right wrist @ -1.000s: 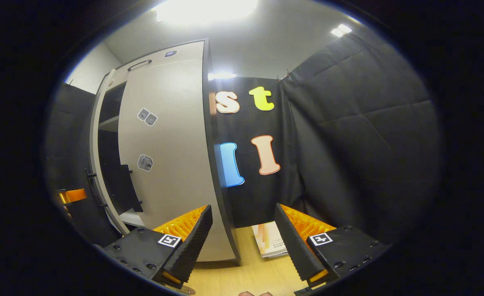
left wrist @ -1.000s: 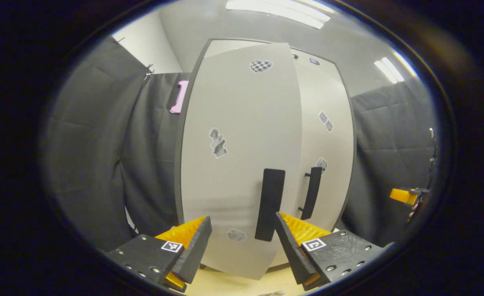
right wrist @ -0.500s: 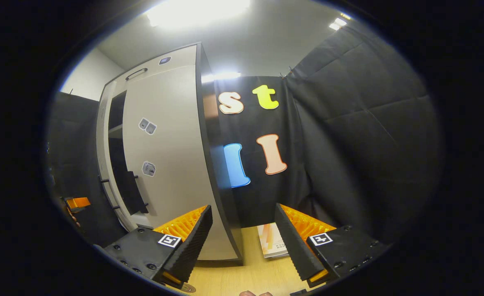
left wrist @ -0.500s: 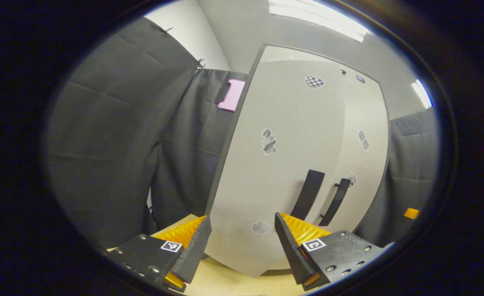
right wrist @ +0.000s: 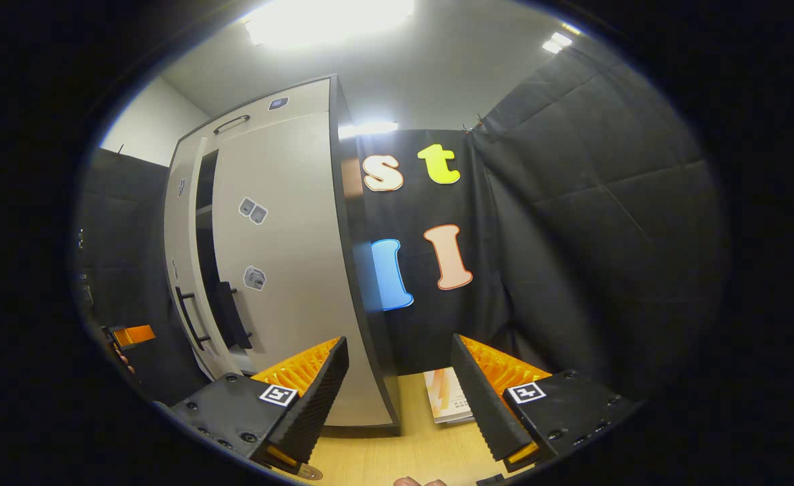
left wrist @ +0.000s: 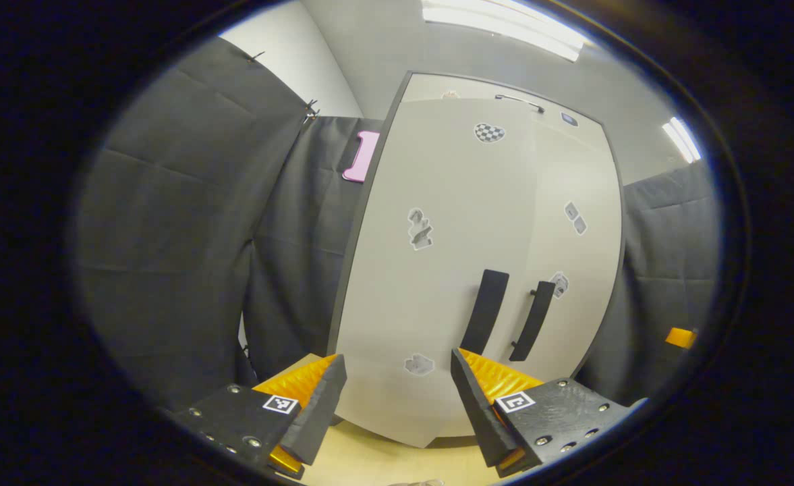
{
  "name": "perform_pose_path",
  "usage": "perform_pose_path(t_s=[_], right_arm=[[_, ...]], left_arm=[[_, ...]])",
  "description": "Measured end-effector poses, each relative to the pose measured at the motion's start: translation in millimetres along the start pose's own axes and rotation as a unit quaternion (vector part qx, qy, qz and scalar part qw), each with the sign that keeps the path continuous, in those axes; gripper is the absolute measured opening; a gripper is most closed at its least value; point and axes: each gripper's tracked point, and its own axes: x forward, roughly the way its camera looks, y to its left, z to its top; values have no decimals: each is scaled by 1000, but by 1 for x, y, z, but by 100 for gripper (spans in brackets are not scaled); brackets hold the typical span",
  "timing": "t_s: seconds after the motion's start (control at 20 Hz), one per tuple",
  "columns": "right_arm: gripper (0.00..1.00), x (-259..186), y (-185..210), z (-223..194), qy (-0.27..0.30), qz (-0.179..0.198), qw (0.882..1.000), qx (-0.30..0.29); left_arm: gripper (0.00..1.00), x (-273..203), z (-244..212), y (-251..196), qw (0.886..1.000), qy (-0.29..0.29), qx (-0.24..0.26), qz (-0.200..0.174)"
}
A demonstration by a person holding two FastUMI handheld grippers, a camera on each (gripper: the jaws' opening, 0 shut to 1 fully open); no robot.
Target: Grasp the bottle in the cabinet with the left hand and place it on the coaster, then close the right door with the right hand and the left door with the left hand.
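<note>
The left claw [left wrist: 397, 405] is hanging open and empty before the nearly shut left door [left wrist: 437, 270]; pressing flat near the handle [left wrist: 485, 310] should seat it.

The right claw [right wrist: 400, 398] is gaping idle too.

The cabinet [right wrist: 282, 270] interior stays dark through the door gap; the booklet [right wrist: 447, 398] at six o'clock is half-hidden by fingers.

Black quilted cloth walls [right wrist: 592, 202], a grey ceiling with bright lights [right wrist: 329, 13], wooden tabletop [right wrist: 397, 455].
</note>
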Motion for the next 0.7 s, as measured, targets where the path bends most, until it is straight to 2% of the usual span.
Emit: perform_pose_path(t_s=[0.2, 0.35, 0.7], right_arm=[[97, -1, 18, -2, -3, -12, 1000, 5], [97, -5, 34, -8, -3, -18, 1000, -2], [97, -17, 66, -30, -1, -29, 999, -18]], left_arm=[[91, 2, 3, 22, 1000, 2, -3, -6], [90, 0, 5, 39, 1000, -2, 22, -9], [89, -17, -7, 40, 997, -9, 63, -54]])
